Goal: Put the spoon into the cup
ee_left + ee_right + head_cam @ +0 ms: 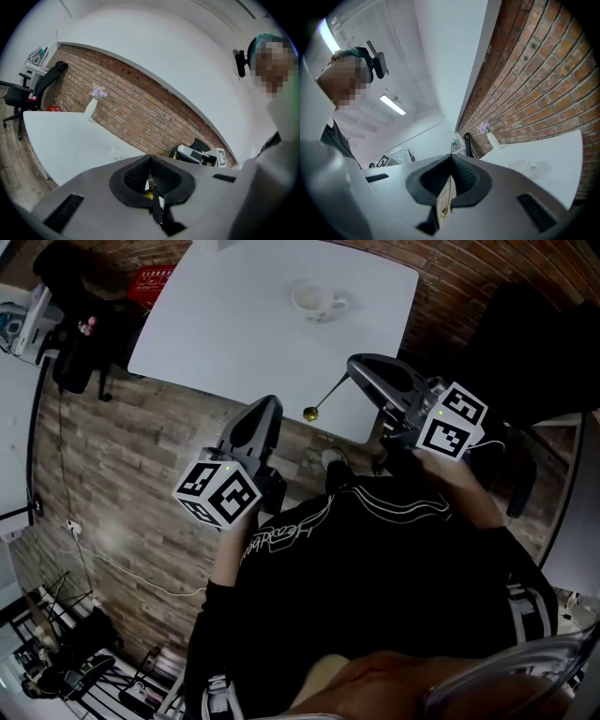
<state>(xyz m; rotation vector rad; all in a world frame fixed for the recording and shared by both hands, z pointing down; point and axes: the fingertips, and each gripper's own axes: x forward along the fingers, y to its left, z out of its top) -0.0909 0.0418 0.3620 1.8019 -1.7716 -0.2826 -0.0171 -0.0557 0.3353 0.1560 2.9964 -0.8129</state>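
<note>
I'm pinching the spoon (325,396) by the tip of its thin handle in my right gripper (352,369), jaws fully closed on it. The bowl is hanging back toward me over the near edge of the table (234,334). My left gripper (271,407) is hovering beside it, closed on nothing. The cup (319,303) is sitting well apart, farther up the table. Gripping so little handle, I'm risking the spoon swivelling or slipping out and dropping to the floor. Coming in slanted, I'm also risking clipping the rim and tipping the cup.
</note>
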